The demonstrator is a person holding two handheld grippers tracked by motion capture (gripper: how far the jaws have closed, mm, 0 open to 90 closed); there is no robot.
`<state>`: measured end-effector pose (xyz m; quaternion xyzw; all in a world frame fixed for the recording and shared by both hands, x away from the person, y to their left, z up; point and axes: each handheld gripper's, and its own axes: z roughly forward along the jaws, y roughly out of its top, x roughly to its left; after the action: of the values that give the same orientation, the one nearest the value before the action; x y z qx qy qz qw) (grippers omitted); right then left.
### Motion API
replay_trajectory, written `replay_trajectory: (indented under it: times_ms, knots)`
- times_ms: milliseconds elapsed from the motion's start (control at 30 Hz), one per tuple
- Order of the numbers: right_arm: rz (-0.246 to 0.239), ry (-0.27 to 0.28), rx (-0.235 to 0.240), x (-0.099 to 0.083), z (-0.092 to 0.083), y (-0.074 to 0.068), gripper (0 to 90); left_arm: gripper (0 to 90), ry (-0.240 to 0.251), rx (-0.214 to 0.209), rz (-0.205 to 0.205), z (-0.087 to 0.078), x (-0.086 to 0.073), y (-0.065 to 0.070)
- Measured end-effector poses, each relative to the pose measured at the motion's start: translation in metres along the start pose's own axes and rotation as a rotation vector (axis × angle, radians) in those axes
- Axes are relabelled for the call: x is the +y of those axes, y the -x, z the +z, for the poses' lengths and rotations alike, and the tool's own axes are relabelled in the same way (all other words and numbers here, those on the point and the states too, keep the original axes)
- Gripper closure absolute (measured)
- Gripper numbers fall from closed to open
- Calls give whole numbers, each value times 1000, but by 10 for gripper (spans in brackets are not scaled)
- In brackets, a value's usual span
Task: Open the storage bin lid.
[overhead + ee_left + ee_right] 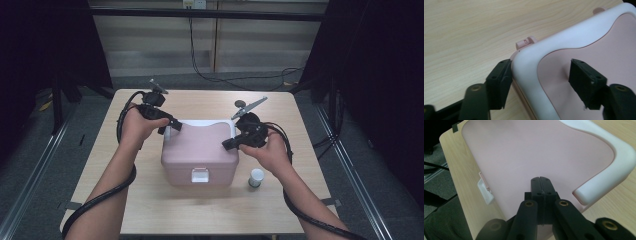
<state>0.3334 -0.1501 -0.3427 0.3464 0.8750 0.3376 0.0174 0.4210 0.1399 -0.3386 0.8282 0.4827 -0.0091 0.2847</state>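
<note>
table (150, 210): you work on a light wood-grain top, bare around the middle.
small jar (256, 177): white-capped, upright near your right forearm; its body is too small to read, perhaps greenish.
floor (30, 165): grey, on both sides of the table.
rails (40, 155): metal tracks run along the floor left and right.
black cables (210, 75): hang down the far wall and loop across the floor behind the table.
curtains (380, 60): dark, flanking you on both sides.

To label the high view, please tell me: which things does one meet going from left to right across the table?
Left hand-held gripper → pink box with white handle → right hand-held gripper → small white-capped bottle.
</note>
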Motion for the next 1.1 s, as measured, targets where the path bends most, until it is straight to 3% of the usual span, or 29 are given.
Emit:
replay_trajectory:
  times_ms: [233,433,833,1100]
  knots:
    - [2,-1,4,1,1,0,900,424,40,-62,-15,-14,-2,-5]
    - [8,1,3,1,1,0,900,440,29,-50,6,-20,-1,-2]
    - [8,-34,-30,6,2,-5,900,469,21,-58,2,-30,0,1]
    - [-6,-45,-48,10,4,-7,900,487,19,-52,31,-40,-1,5]
